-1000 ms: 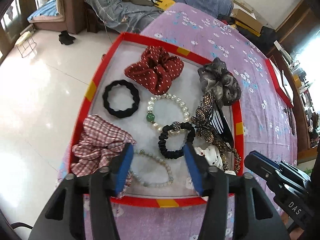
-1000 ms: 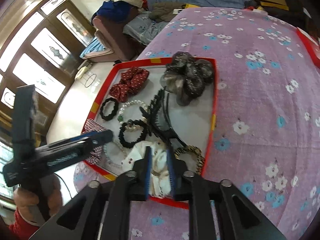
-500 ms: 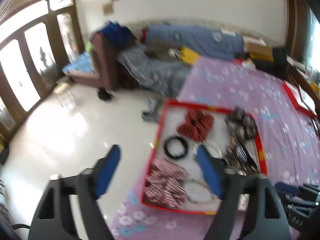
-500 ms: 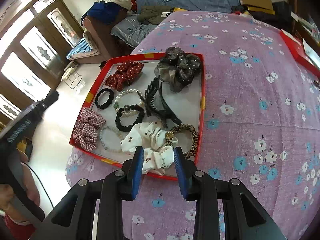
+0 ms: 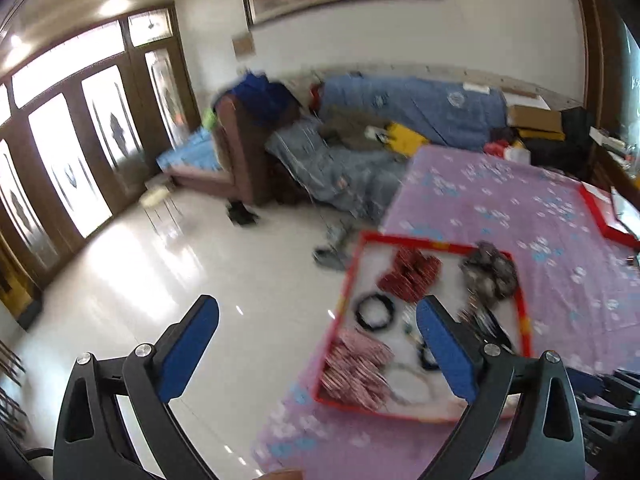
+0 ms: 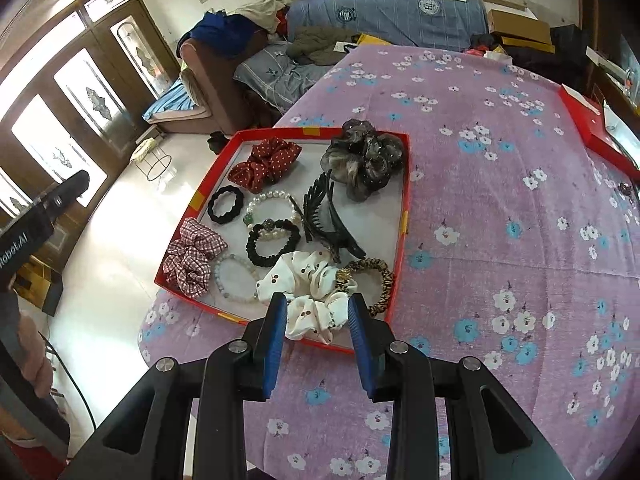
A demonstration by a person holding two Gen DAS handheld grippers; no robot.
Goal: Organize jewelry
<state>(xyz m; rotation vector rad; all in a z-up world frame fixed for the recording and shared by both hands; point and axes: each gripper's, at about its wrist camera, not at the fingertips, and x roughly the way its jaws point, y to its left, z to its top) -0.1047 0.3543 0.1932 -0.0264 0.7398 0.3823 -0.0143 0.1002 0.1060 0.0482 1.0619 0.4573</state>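
Note:
A red-rimmed tray (image 6: pixel 404 184) on the purple floral cloth holds a red dotted scrunchie (image 6: pixel 266 166), a grey scrunchie (image 6: pixel 364 162), a black claw clip (image 6: pixel 324 216), a pearl bracelet (image 6: pixel 274 200), a plaid scrunchie (image 6: pixel 192 256), a white scrunchie (image 6: pixel 312 292) and a leopard hair tie (image 6: pixel 372 280). My right gripper (image 6: pixel 317 300) hovers open above the tray's near edge with nothing in its jaws. My left gripper (image 5: pixel 316 304) is raised high to the left of the tray (image 5: pixel 524 320); its jaws are opening wide and hold nothing.
A second red tray (image 6: pixel 588 128) lies at the cloth's far right edge. Behind the table stands a sofa with blue bedding (image 6: pixel 384 16). White tiled floor (image 5: pixel 160 280) lies left of the table edge. A hand grips the left gripper's handle at the lower left.
The left gripper rose and tilted up away from the tray, its jaws spreading wide. The right gripper drew back and up from the white scrunchie and opened slightly.

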